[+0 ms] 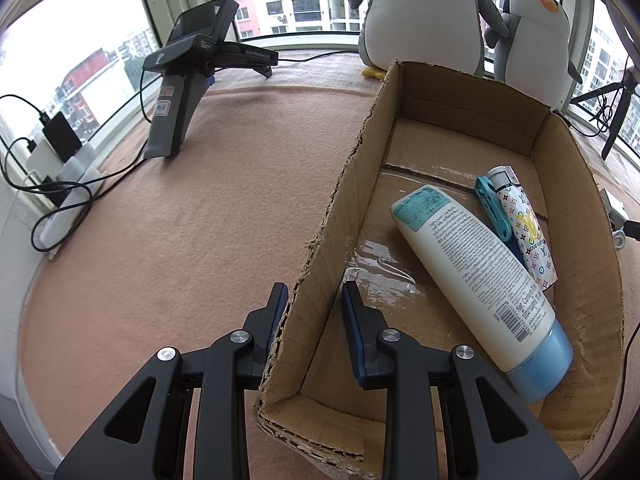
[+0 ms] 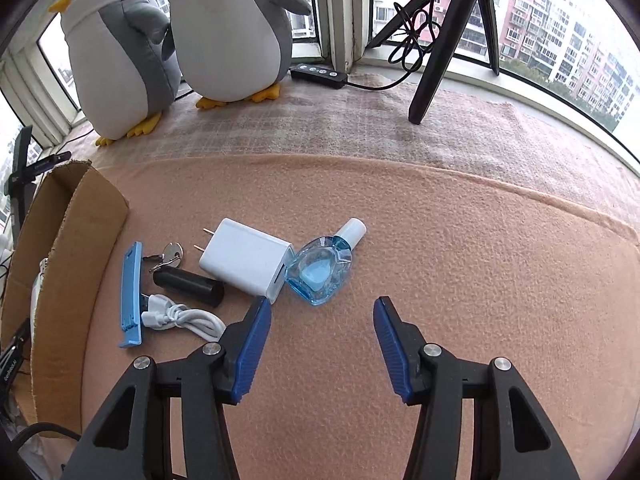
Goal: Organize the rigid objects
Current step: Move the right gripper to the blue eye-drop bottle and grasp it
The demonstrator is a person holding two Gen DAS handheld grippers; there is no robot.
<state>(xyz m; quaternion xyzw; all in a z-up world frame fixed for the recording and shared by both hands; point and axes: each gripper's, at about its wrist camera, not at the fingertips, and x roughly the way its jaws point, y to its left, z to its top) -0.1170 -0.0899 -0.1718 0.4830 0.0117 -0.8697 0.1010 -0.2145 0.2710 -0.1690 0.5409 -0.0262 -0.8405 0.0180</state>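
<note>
2 hand-held grippers work here. We keep the left hand-held gripper (image 1: 314, 304) spread astride the box (image 1: 440, 92) wall without pinching it, steadying it. The right hand-held gripper (image 2: 322, 320) is spread; we advance it onto the bottle (image 2: 318, 270), clearing the charger (image 2: 246, 262) alongside. Open worktop (image 2: 460, 260) lies rightward.

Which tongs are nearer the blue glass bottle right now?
Right. The right tongs hang open just short of the blue glass bottle; the left tongs straddle the cardboard box wall.

Both wrist views low, windowward, sharing cardboard box (image 1: 362, 152), penguins (image 2: 224, 32)
</note>
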